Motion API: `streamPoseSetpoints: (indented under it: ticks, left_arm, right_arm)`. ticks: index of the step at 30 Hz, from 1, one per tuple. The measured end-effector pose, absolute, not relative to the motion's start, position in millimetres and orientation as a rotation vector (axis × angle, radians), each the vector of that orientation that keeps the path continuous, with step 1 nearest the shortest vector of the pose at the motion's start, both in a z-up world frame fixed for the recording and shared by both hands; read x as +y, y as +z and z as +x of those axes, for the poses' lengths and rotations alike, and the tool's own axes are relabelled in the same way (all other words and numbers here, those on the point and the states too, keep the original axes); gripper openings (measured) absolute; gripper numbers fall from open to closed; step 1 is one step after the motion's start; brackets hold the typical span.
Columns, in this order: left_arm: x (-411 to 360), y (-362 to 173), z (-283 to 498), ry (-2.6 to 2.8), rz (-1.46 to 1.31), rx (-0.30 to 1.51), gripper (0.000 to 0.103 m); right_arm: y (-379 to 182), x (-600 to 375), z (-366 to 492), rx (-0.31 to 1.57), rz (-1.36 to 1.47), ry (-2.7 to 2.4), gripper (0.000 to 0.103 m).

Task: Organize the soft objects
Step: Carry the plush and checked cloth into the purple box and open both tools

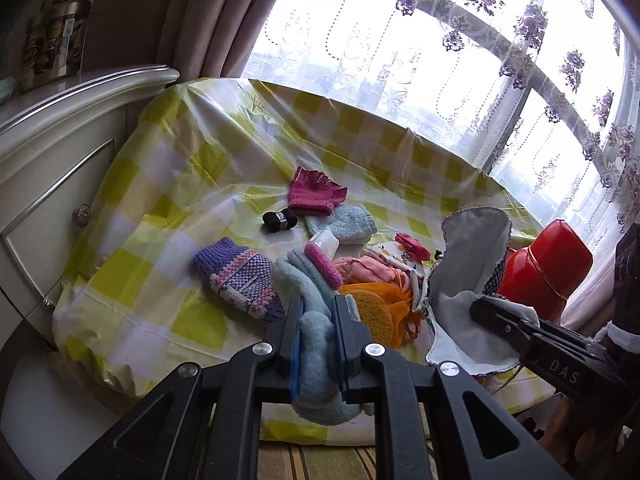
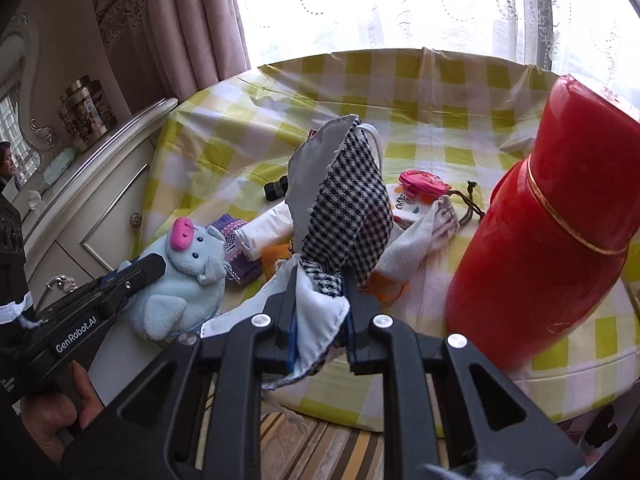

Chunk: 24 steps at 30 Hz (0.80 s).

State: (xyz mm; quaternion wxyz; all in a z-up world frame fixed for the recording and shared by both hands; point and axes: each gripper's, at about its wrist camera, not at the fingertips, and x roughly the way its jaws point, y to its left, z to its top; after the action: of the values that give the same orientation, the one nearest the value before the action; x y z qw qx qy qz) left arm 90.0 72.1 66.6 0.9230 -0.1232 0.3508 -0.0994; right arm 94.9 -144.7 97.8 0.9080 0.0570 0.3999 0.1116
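Holding the pale blue plush pig toy [image 2: 182,276] clamped in my left gripper [image 1: 318,320], the houndstooth fabric pouch [image 2: 344,204] pinched upright in my right gripper [image 2: 320,312], I judge the tall red plastic canister [image 2: 552,216] nearer the right hand; both lie left of it.

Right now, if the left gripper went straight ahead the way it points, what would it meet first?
Probably the pile of soft things just past the light blue plush toy it holds, likely the orange mesh pouch; depth is unclear.
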Motion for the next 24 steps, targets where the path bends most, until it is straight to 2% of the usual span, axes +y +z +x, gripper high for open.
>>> streamPoseSetpoints:
  ticks: [12,24]
  left_arm:
    - [7.8,68.9,46.6,-0.429,-0.264,0.800,0.014]
    - [-123.9,64.9,15.7,-0.786,-0.233,0.908,0.014]
  right_arm:
    - [81.0,-224.7,12.0,0.903,0.132,0.122,0.021]
    - [81.1,-350.8,-63.8,0.929,0.178,-0.193,0.021]
